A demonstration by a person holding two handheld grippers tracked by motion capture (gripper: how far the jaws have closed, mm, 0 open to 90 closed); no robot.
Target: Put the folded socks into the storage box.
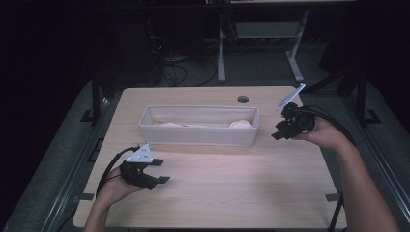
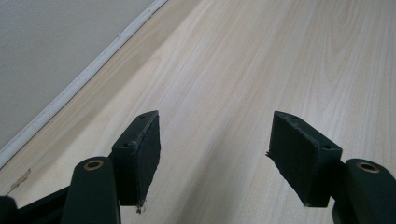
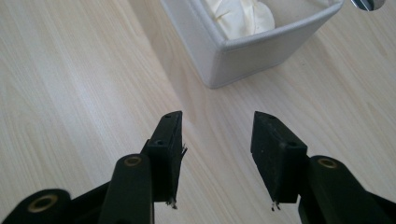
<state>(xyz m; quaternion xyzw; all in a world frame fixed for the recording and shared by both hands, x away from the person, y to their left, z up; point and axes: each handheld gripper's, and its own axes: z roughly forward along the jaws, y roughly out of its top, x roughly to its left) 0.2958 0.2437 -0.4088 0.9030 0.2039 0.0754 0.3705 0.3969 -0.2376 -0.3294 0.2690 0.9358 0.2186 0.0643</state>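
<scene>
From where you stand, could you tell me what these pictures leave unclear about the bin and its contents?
- The pale cloth-like contents in the white bin: in the high view the near wall hides their lower part, and they are too small to identify.
- In the right gripper view the top edge cuts off the bin past its corner, so just one bunched piece shows.
- In the left gripper view, the bin wall hides the inside.

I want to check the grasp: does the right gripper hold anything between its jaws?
No, the right gripper has only bare table between its jaws.
</scene>
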